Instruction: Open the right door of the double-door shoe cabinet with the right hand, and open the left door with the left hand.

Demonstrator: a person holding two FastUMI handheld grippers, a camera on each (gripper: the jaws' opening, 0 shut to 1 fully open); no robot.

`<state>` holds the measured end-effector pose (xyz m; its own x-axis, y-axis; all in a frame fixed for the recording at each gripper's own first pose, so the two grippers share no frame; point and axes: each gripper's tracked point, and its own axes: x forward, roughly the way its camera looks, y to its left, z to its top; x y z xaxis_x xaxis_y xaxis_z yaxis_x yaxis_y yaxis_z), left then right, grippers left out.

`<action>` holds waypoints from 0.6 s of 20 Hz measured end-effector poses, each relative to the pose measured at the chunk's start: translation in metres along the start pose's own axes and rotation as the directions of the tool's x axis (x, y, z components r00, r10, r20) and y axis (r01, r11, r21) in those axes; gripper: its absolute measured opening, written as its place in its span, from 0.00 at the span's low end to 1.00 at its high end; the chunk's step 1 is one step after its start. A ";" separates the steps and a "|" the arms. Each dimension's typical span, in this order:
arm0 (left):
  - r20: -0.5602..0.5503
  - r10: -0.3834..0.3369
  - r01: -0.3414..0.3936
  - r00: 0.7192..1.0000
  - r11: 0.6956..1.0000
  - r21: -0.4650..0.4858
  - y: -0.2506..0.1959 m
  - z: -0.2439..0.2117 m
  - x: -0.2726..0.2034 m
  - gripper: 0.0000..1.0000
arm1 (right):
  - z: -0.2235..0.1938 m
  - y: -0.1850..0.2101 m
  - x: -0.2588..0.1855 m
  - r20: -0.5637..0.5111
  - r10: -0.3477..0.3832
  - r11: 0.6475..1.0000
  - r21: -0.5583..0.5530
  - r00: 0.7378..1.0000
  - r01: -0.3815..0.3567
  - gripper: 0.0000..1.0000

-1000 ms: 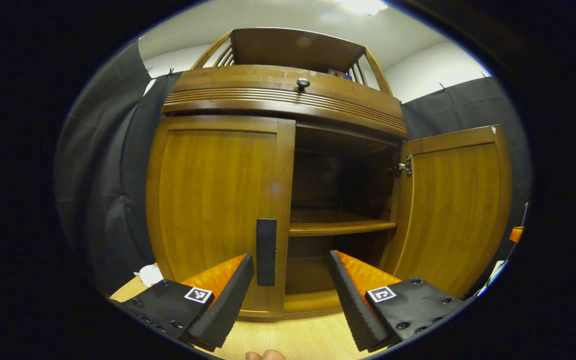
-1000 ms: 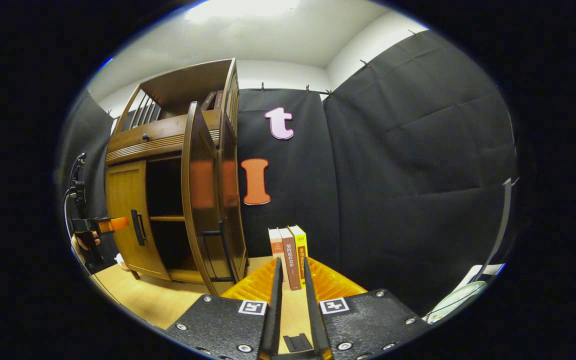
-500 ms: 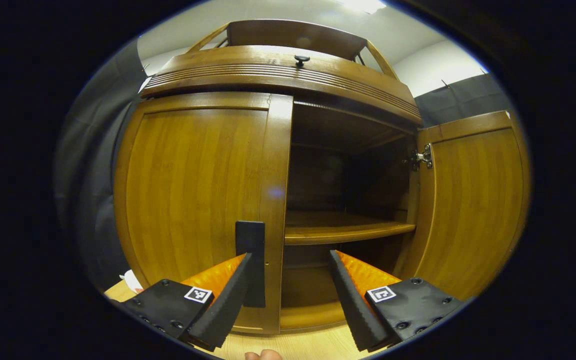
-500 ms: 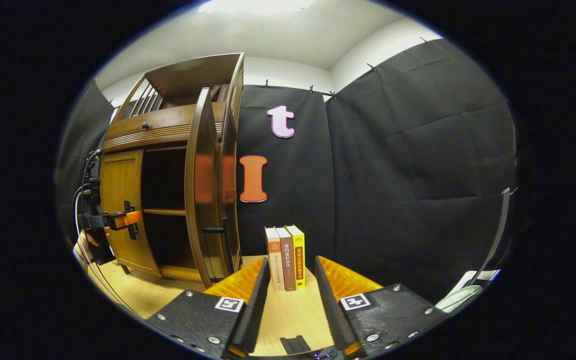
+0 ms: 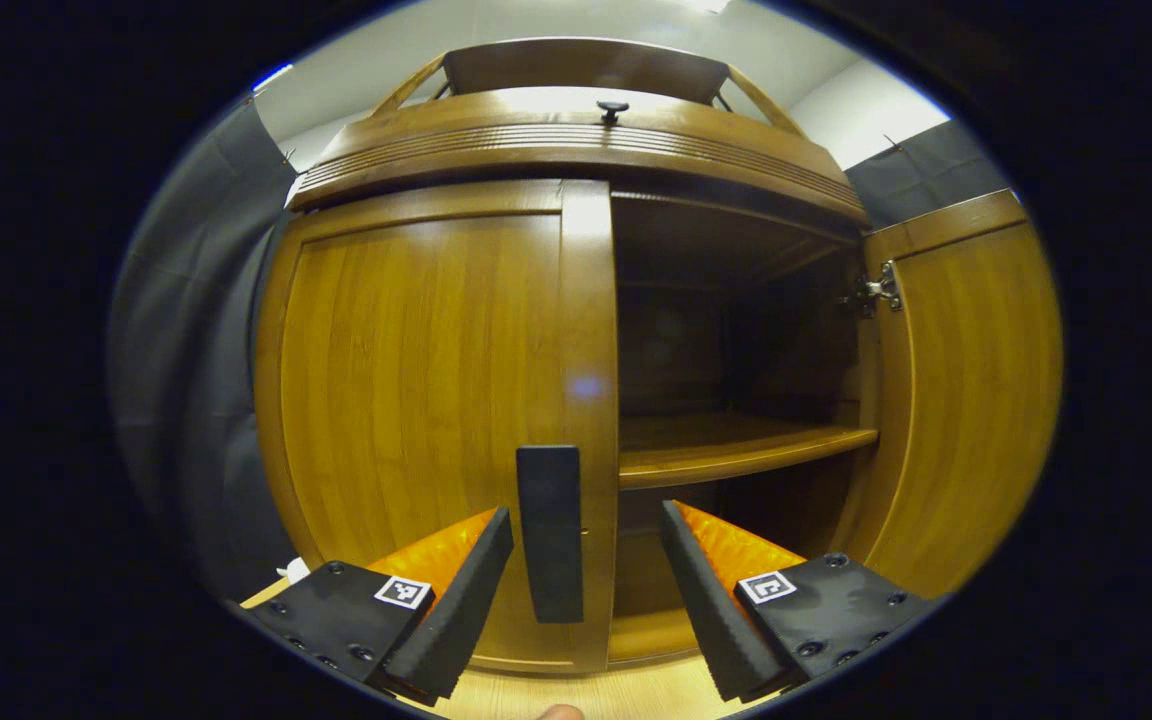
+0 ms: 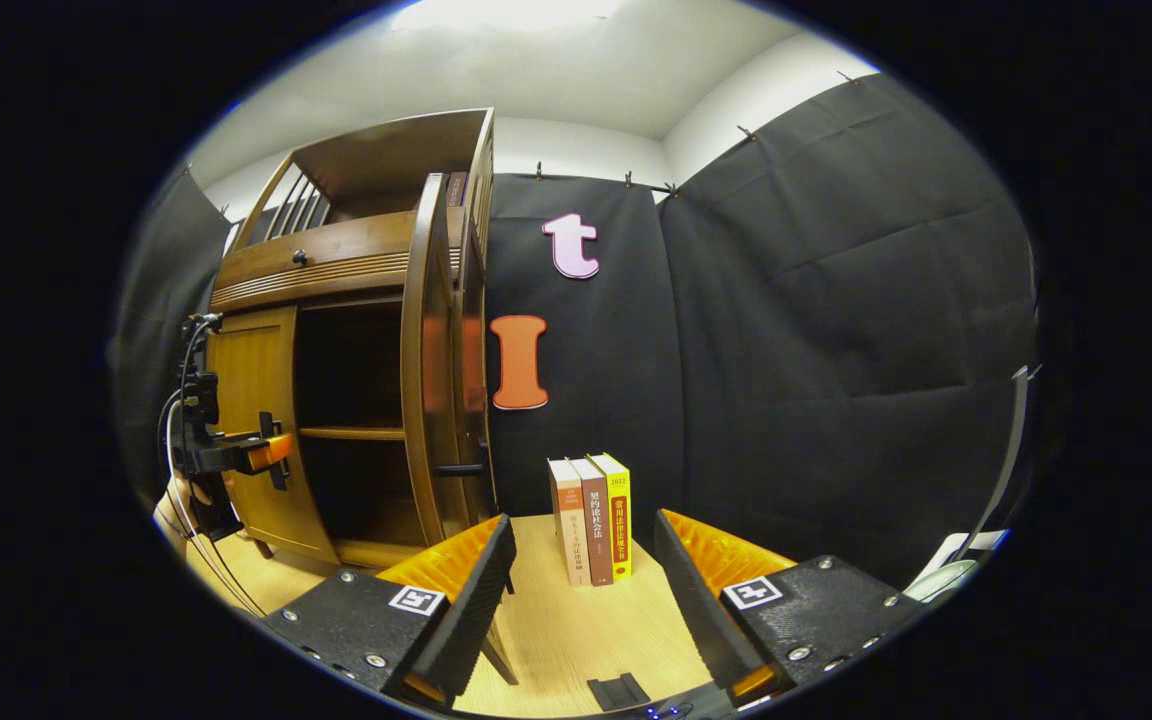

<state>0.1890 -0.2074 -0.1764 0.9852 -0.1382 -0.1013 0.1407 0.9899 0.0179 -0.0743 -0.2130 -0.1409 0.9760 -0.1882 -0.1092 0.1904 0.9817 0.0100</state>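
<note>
One cabinet [image 5: 576,150] with two doors stands on a wooden table [image 6: 576,630]. The left door [image 5: 416,400] is closed. The right door [image 5: 966,400] stands swung fully open, one hinge [image 5: 874,292] showing at its upper inner edge. One shelf [image 5: 726,455] crosses the open compartment. One knob [image 5: 613,106] sits on the drawer front above the doors.

Each door carries one dark bar handle. The left handle [image 5: 549,533] is vertical, near the door's inner edge. The left gripper [image 5: 586,570] has its jaws spread wide, and the handle lies between the fingers without contact on either side. In the right gripper view the left gripper [image 6: 261,452] is level with that handle, a hand [image 6: 186,495] holding it.

The right gripper [image 6: 584,590] hangs over the table, well apart from the right door [image 6: 431,370], jaws released and holding nothing. Three books [image 6: 591,520] stand upright just beyond it, near the booth wall.

Changes from half a second ago: the left handle has shifted from behind the left finger to the middle of the gap. The right gripper's jaws have spread wider. The books sit slightly farther off in its view.
</note>
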 end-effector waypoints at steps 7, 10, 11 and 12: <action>-0.037 0.027 -0.028 0.999 0.999 -0.035 0.009 -0.013 0.014 0.67 | 0.000 0.004 -0.001 0.000 0.002 1.000 0.010 1.000 -0.002 0.96; -0.034 0.024 -0.025 0.999 0.998 -0.049 0.011 -0.014 0.014 0.42 | -0.002 0.004 -0.002 -0.002 -0.001 1.000 0.009 1.000 0.001 0.90; -0.032 0.022 -0.024 0.999 0.998 -0.054 0.009 -0.013 0.013 0.42 | -0.003 0.004 -0.001 -0.004 -0.005 1.000 0.008 1.000 0.005 0.96; -0.037 0.026 -0.028 0.999 0.998 -0.052 0.009 -0.013 0.014 0.41 | -0.003 0.003 -0.001 -0.005 -0.008 1.000 0.010 1.000 0.008 0.90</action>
<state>0.2024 -0.2000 -0.1909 0.9842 -0.1116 -0.1372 0.1083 0.9936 -0.0306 -0.0749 -0.2096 -0.1442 0.9739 -0.1959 -0.1147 0.1994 0.9797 0.0191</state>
